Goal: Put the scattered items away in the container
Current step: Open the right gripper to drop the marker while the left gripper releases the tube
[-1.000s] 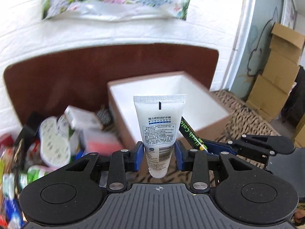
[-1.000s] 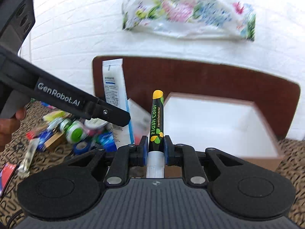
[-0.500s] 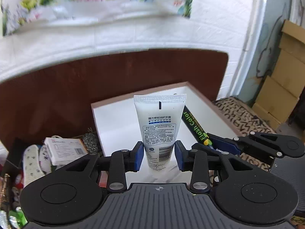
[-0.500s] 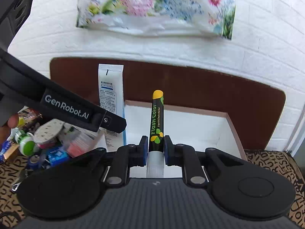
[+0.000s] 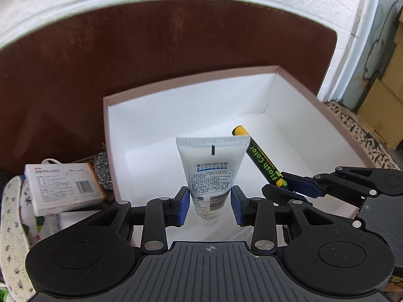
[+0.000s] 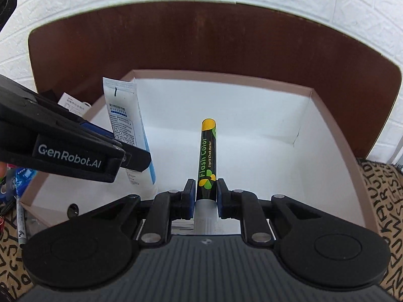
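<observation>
cardboard box (image 5: 110, 130), square, white inside with a dull pink rim, sits before a curved dark wooden board (image 6: 201, 37) and white brick wall (image 6: 75, 12). the left gripper (image 5: 209, 202) pinches a soft white plastic tube (image 5: 211, 173), crimped end up, over the box's open top. beside it the right gripper (image 6: 205, 197) clamps tight on a glossy black chalk marker (image 6: 207, 156) with yellow cap, also above the box interior. left of the box lie a small printed carton (image 5: 63, 188) and a wiry steel scourer (image 5: 102, 168). the surface is a tan cloth (image 6: 382, 201) patterned with black letters.
</observation>
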A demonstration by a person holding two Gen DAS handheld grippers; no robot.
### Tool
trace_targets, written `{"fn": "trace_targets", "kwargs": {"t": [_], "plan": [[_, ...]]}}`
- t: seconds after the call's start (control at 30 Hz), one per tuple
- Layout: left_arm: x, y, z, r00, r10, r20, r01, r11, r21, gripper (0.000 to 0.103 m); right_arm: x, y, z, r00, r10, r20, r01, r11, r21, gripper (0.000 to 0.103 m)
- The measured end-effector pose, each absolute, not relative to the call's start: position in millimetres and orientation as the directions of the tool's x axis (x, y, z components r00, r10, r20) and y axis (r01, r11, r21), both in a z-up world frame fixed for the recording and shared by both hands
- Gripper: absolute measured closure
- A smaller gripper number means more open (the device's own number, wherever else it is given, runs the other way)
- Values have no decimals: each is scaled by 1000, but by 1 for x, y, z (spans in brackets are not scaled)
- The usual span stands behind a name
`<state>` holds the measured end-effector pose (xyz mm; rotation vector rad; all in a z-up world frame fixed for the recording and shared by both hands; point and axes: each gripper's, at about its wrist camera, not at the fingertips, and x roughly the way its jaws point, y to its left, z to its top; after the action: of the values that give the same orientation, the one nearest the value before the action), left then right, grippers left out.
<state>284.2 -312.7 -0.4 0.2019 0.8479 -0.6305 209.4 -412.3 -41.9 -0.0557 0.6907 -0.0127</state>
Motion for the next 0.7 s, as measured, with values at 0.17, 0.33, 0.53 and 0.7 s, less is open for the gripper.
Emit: {"fn": "trace_targets", "kwargs": {"t": [0.17,0.33,0.53,0.7], "plan": [[289,-311,-8,496,-441,-748,597,798,-75,50,215,-413,-53,748,-32,-663,-10,998,-59,83],[287,-308,-2,518,-467,-717,602,794,-82,20,223,-413,-53,742,-39,-669,1,998,-58,83],[285,-307,-1,529,-469,-708,603,794,-76,15,222,-411,-48,752,-60,-657,1,996,-90,50],[284,-301,-1,533,-469,-704,589,803,-89,10,215,-405,-41,775,-92,-625,4,990,-140,18]]}}
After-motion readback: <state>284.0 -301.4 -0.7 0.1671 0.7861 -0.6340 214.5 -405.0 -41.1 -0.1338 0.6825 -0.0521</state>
